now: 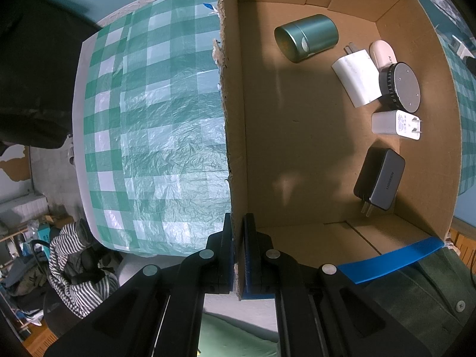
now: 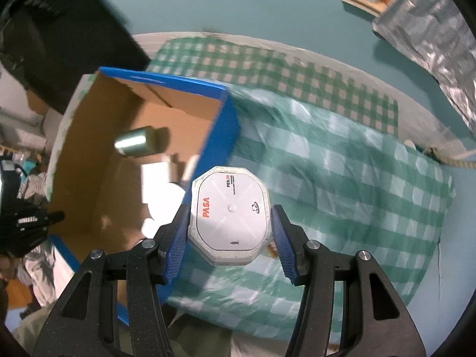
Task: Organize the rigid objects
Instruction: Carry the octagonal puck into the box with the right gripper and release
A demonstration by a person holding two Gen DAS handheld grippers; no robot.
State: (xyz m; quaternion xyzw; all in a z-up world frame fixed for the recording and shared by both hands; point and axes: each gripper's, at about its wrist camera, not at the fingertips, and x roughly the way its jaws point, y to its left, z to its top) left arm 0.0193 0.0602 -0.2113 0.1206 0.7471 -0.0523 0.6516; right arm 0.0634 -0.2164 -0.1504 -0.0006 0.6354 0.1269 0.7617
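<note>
My left gripper (image 1: 238,255) pinches the wall of the cardboard box (image 1: 235,119) tight, so the box does not slide on the desk. My right gripper (image 2: 229,232) holds a white eight-sided gadget (image 2: 230,217) between its blue pads, up in the air, with the box just to its left. I think it goes in there next. It says "PASA" in orange letters. In the box, ahead of my left gripper, lie a green tin (image 1: 306,37), white plugs and a dark charger (image 1: 380,178) that says "UGREEN"
</note>
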